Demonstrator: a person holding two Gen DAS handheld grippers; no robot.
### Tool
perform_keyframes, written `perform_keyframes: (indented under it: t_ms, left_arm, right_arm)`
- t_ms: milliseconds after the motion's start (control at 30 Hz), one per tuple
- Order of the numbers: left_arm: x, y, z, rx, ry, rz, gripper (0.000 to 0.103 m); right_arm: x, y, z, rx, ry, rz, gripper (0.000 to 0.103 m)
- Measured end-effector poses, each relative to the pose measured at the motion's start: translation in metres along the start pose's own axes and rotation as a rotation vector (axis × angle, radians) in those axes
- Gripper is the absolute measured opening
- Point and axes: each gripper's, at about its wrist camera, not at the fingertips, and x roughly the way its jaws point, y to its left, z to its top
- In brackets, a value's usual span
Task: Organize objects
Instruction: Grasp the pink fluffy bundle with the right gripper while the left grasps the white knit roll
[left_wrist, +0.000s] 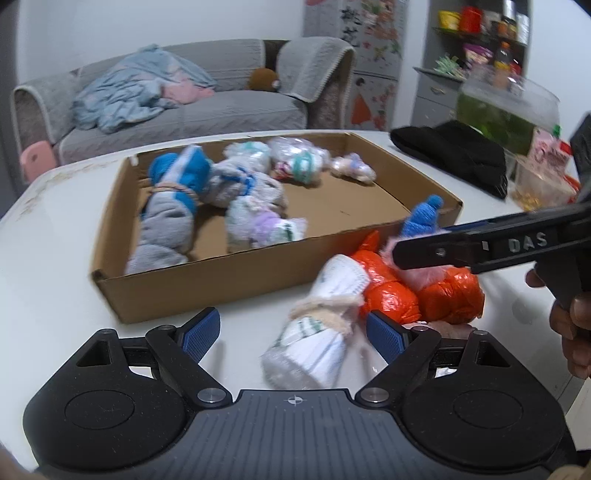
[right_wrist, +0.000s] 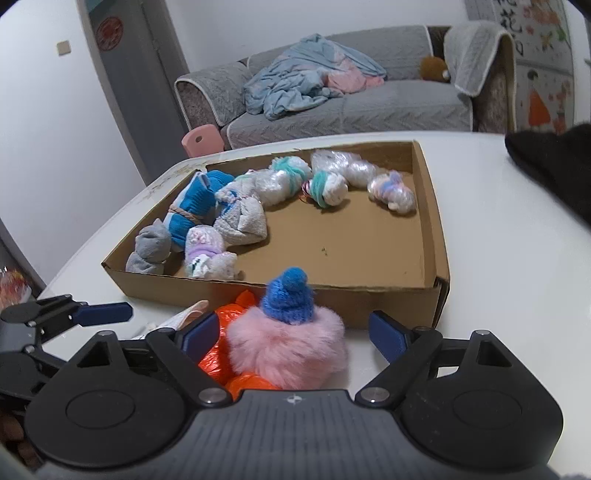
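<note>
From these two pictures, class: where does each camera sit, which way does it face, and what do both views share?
Left wrist: sits on the left gripper, faces the cardboard box and sofa; shows its open jaws around a white bundle, the right gripper and a hand.
Right wrist: sits on the right gripper, faces the same way; its open jaws flank a pink pompom.
Shared: box, sofa, orange bag.

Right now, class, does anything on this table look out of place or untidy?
Yes. Several rolled bundles lie in the cardboard box, but a white bundle, orange bags and a pink fluffy toy with a blue knitted hat sit on the table outside its front wall.
</note>
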Motion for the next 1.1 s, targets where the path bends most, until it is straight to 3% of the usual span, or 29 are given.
perform_keyframes:
  t_ms: [67, 167, 267, 367, 500, 700, 867, 967, 1100]
  left_arm:
    - [0.007, -0.004, 0.001, 0.019, 0.008, -0.013, 0.09]
    - [0.016, -0.006, 0.003, 0.038, 0.008, -0.045, 0.089]
    - [0.021, -0.004, 0.003, 0.039, 0.025, -0.085, 0.075]
    - [0.019, -0.006, 0.002, 0.063, 0.011, -0.097, 0.06]
    - [0.016, -0.004, 0.001, 0.057, 0.007, -0.123, 0.047]
    - [0.005, 0.001, -0.002, 0.052, 0.0, -0.109, 0.044]
    - [-0.017, 0.007, 0.013, 0.055, -0.044, -0.091, 0.044]
    - [-0.02, 0.01, 0.022, 0.052, -0.058, -0.079, 0.044]
    - [-0.018, 0.012, 0.037, 0.041, -0.073, -0.077, 0.045]
  right_arm:
    - [0.004, -0.003, -0.002, 0.016, 0.001, 0.003, 0.077]
    - [0.007, -0.011, -0.006, 0.055, 0.011, 0.034, 0.049]
    - [0.001, -0.016, -0.01, 0.063, 0.004, 0.048, 0.042]
    - [-0.01, -0.024, -0.015, 0.077, -0.006, 0.049, 0.041]
    - [-0.025, -0.034, -0.021, 0.084, -0.018, 0.035, 0.041]
    - [-0.037, -0.042, -0.026, 0.077, -0.025, 0.021, 0.038]
    - [-0.051, -0.045, -0.014, 0.056, -0.054, 0.015, 0.038]
    - [-0.059, -0.045, -0.003, 0.032, -0.076, 0.01, 0.03]
    - [-0.064, -0.042, 0.014, -0.004, -0.106, 0.006, 0.03]
